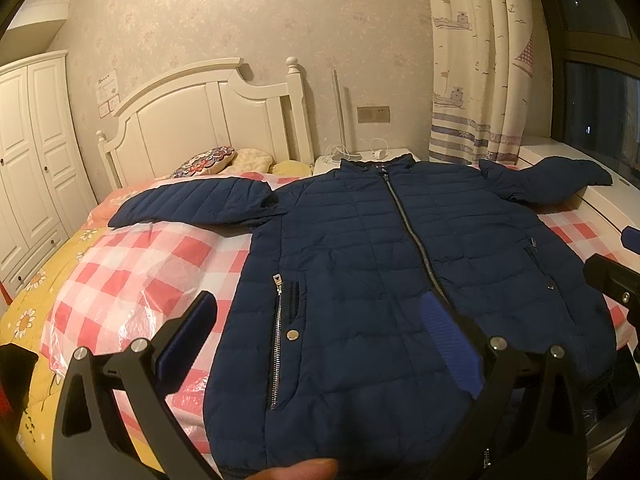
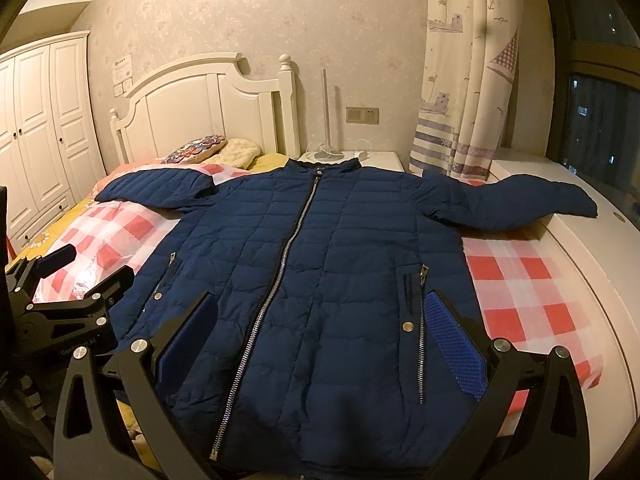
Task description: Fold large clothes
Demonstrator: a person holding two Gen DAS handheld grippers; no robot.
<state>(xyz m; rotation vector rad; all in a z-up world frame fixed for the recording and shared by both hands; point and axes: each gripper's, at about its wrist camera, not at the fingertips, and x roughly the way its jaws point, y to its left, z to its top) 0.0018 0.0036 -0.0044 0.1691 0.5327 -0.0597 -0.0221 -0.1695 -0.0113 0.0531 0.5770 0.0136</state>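
A navy quilted jacket (image 2: 320,280) lies spread flat, front up and zipped, on a red-and-white checked plastic sheet (image 2: 520,276) covering the bed (image 1: 44,292). Its collar points to 12 o'clock toward the white headboard (image 2: 188,108); one sleeve reaches out to 10 o'clock, the other to 2 o'clock (its cuff resting on the white window ledge (image 2: 576,248)). The left gripper (image 1: 316,332) hovers released over the hem at 6 o'clock, fingers spread wide, nothing between them. The right gripper (image 2: 320,328) hangs likewise at 6 o'clock, jaws apart and empty above the zipper's lower end
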